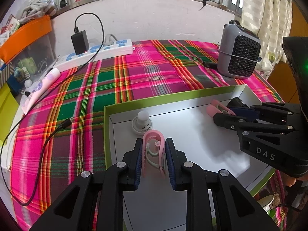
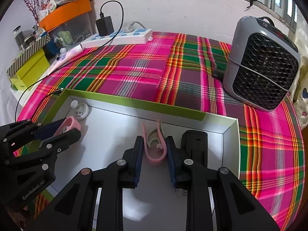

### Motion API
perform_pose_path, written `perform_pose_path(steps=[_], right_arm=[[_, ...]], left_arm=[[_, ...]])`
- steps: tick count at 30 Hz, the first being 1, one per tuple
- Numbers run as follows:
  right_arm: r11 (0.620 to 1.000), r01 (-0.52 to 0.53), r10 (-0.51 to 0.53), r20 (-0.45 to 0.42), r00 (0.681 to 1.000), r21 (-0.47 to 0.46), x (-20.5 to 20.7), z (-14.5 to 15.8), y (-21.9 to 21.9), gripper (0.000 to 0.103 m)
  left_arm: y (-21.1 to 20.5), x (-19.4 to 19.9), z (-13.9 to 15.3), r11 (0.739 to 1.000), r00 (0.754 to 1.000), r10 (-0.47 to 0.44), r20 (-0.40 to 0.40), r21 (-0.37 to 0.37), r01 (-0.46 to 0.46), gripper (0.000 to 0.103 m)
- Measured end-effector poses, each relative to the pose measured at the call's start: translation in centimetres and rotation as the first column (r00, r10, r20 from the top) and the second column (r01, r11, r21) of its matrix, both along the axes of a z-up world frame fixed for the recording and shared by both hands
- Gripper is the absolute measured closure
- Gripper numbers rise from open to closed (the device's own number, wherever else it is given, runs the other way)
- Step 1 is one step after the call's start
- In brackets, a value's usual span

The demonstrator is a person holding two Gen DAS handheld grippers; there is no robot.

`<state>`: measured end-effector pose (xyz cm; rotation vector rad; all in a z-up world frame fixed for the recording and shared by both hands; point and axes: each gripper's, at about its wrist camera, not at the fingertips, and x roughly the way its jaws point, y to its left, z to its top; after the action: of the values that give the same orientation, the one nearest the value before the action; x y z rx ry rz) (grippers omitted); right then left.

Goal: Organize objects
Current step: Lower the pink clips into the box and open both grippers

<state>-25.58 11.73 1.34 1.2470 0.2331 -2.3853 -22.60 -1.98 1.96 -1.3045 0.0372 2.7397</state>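
A shallow white box with a green rim (image 1: 146,101) (image 2: 134,101) lies on the plaid cloth. My left gripper (image 1: 154,144) is shut on a pink clip (image 1: 154,146) over the box's left part. My right gripper (image 2: 155,144) is shut on another pink clip (image 2: 155,150) near the box's right end; it shows from the side in the left wrist view (image 1: 221,113). The left gripper shows in the right wrist view (image 2: 63,129). A small white round light (image 1: 142,122) (image 2: 80,109) sits in the box's far left corner. A black block (image 2: 194,144) lies in the right corner.
A grey fan heater (image 1: 238,52) (image 2: 263,63) stands at the back right. A white power strip (image 1: 100,51) (image 2: 119,37) with a black charger and a black cable (image 1: 48,140) lie at the back left. Boxes and an orange-lidded bin (image 2: 63,13) crowd the left edge.
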Motion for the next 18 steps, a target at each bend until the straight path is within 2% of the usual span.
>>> perform_pose_path(steps=[12, 18], right_arm=[[1.000, 0.001, -0.001, -0.008, 1.000, 0.004, 0.06, -0.04, -0.09, 0.078], [1.000, -0.002, 0.002, -0.008, 1.000, 0.003, 0.06, -0.04, -0.07, 0.077]], left_arm=[[-0.02, -0.05, 0.01, 1.000, 1.000, 0.001, 0.000, -0.004, -0.001, 0.081], [-0.02, -0.04, -0.01, 1.000, 1.000, -0.003, 0.000, 0.002, 0.003, 0.078]])
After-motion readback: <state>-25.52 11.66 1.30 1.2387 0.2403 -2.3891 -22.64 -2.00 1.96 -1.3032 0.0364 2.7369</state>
